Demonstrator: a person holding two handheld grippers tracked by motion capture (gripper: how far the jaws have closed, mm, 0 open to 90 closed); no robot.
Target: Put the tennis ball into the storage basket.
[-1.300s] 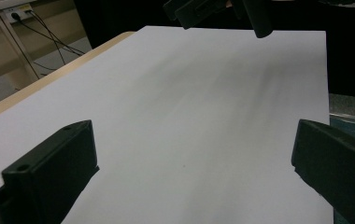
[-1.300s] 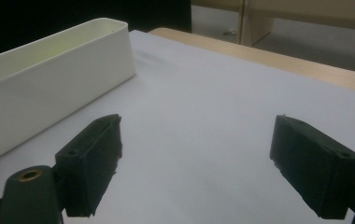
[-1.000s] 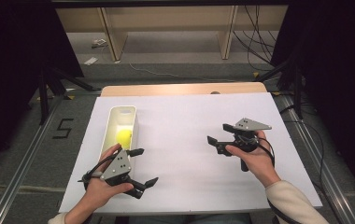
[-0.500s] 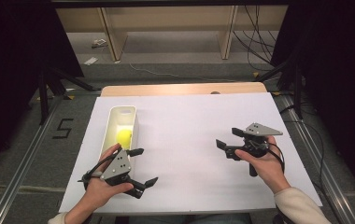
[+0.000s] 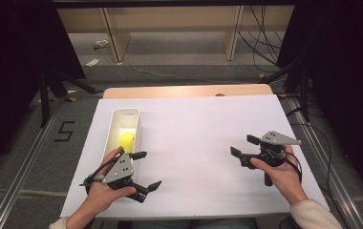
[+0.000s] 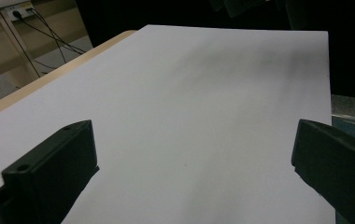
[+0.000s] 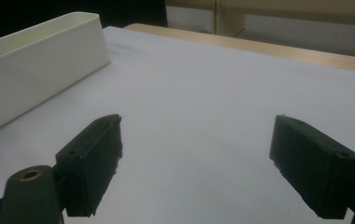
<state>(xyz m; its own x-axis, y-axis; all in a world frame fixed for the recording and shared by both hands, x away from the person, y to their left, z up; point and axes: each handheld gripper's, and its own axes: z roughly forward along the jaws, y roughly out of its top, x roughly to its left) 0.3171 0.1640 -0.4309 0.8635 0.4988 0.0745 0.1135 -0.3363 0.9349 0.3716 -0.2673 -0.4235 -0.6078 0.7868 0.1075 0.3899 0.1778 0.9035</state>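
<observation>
— Looking down from the high view, what sits on the white-covered desk (image 5: 194, 129)?

— One long, narrow white plastic bin (image 5: 122, 133) lies on the left half, its long side running away from the person. Inside it rests a small round yellow object (image 5: 127, 140), roughly in the middle of the bin; what it is cannot be told.

— And the left hand-held gripper (image 5: 147, 171)?

— It is held in the person's left hand (image 5: 104, 193) at the near left of the desk, just beside the near end of the bin. Its two black jaws stand wide apart, released, with nothing between them. One jaw tip lies close to the bin's near right corner; whether it touches cannot be told. In the left gripper view the same left hand-held gripper (image 6: 192, 154) shows only bare white surface between its parted jaws.

— The right hand-held gripper (image 5: 244, 148)?

— It is held in the right hand (image 5: 277, 174) over the right part of the desk, well apart from the bin, jaws pointing left toward it. Those jaws are also spread and hold nothing. In the right gripper view the gripper (image 7: 196, 158) faces the bin's white side wall (image 7: 40, 60), which stands farther off at the upper left.

— Anything beyond the desk?

— A pale wooden shelf frame (image 5: 170, 24) and dark cables (image 5: 261, 33) on the grey floor.
</observation>
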